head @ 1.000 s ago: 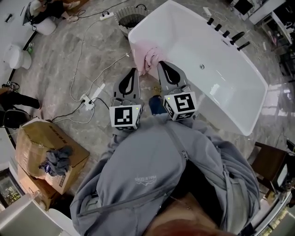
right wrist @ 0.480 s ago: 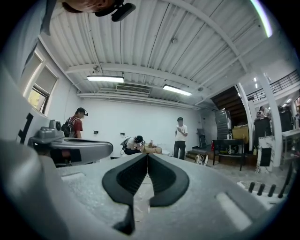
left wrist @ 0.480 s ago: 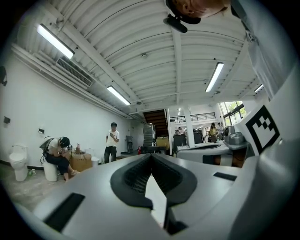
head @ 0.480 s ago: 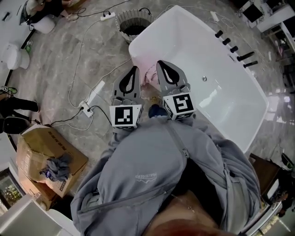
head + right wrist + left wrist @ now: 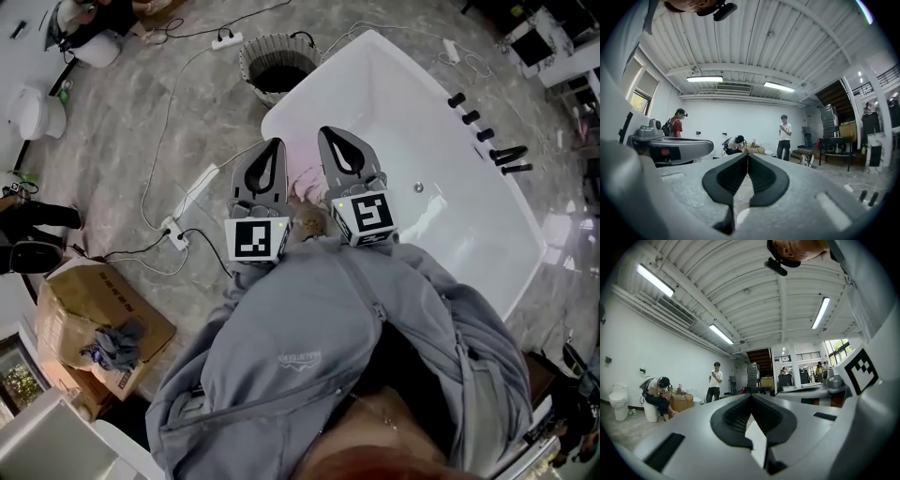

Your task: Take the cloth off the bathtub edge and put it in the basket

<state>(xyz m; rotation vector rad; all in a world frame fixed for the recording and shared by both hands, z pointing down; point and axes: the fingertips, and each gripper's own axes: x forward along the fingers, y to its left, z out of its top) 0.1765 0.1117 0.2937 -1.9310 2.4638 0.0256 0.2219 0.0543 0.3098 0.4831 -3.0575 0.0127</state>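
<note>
Closest to you were two claws, held side by side and pointing level. The left gripper [image 5: 274, 146] had its jaws pressed together on nothing, and its own view [image 5: 751, 398] showed only the room beyond the tips. The right gripper [image 5: 327, 133] was the same, jaws together and empty [image 5: 747, 157].

Between and just under them lay the one pink cloth [image 5: 306, 179], draped over the rim of the single bathtub [image 5: 403, 112] at the corner nearest you. It was not yet touched, as far as I could judge.

Past that corner, on the floor by the tub's far left corner, stood the one basket [image 5: 277, 64], dark inside and apparently empty. Two power strips [image 5: 201, 181] [image 5: 226, 40] and their cables trailed across the floor on the left side, one cable running right up to the basket.

What could have gone wrong from there:
- With both claws closed, pushing in would have nudged the cloth off the rim, into the tub or onto the floor. You needed to spread one first.
- A pinch on a thin outer fold might have let the rest slide free on the way over.
- The cables lay near your path to the basket and could have caught a foot.
</note>
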